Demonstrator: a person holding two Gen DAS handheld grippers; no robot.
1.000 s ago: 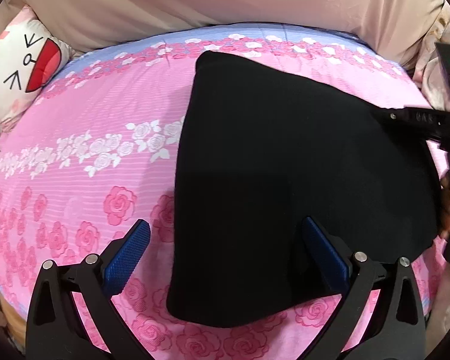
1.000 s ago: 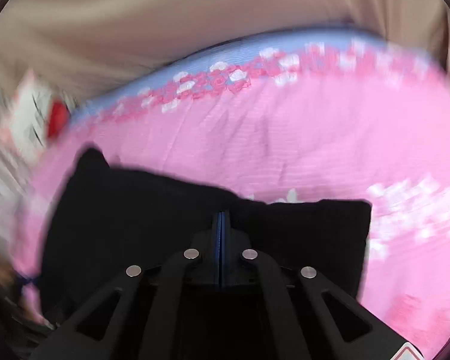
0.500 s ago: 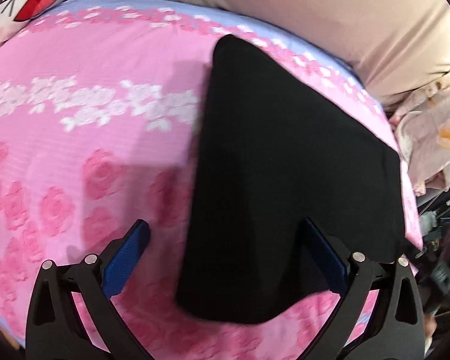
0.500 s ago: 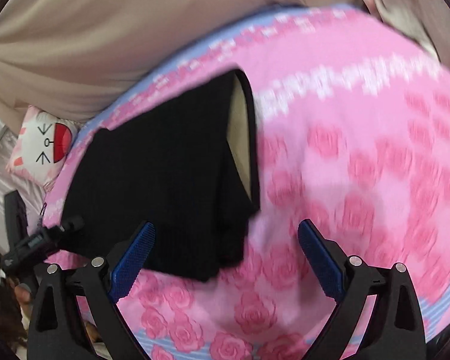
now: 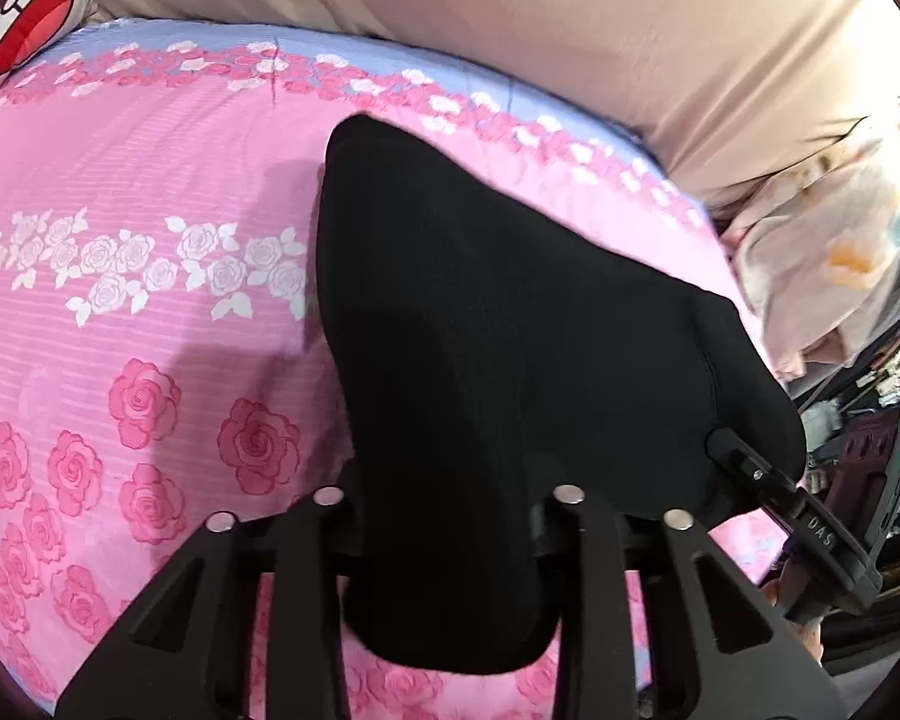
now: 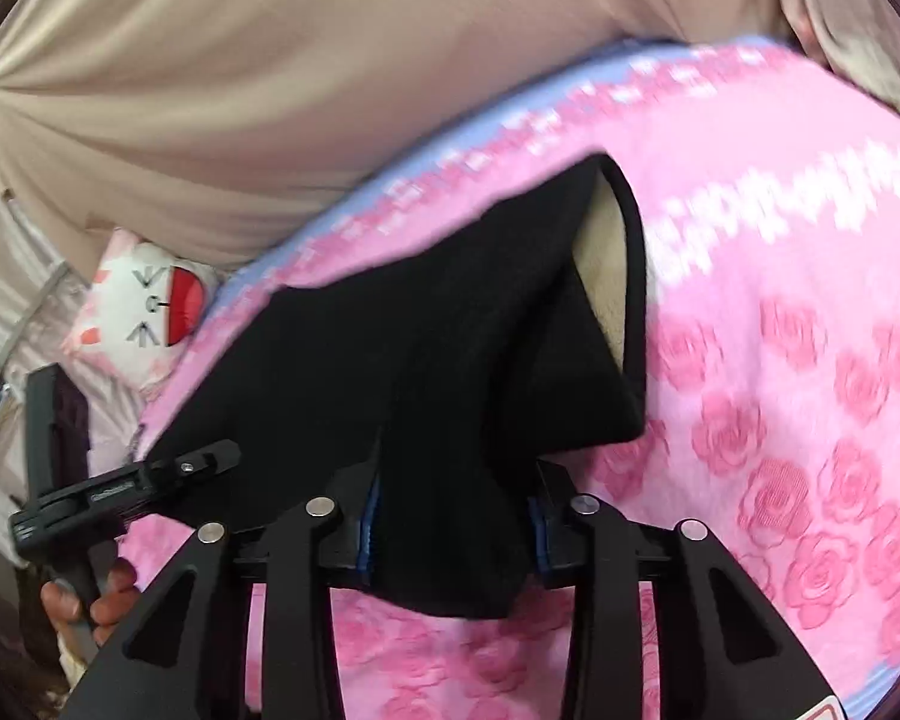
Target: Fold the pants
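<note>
The folded black pants [image 5: 498,348] lie on the pink rose-print bed sheet [image 5: 120,276]. My left gripper [image 5: 444,516] is shut on the near edge of the pants, with thick cloth bunched between its fingers. In the right wrist view the pants [image 6: 438,348] show a beige lining at an open end. My right gripper [image 6: 453,531] is shut on another near edge of the pants, its blue pads [image 6: 369,516] pressed into the cloth. Each gripper shows in the other's view, the right one [image 5: 768,480] and the left one [image 6: 168,474], both at the pants' edge.
A beige curtain [image 5: 510,18] hangs behind the bed. A white and red cartoon pillow [image 6: 144,306] lies at the bed's far corner. Pale floral bedding [image 5: 828,252] is piled to the right, with room clutter beyond it.
Both grippers were open half a second ago and have closed on the near edges of the pants. The right gripper had let go before that.
</note>
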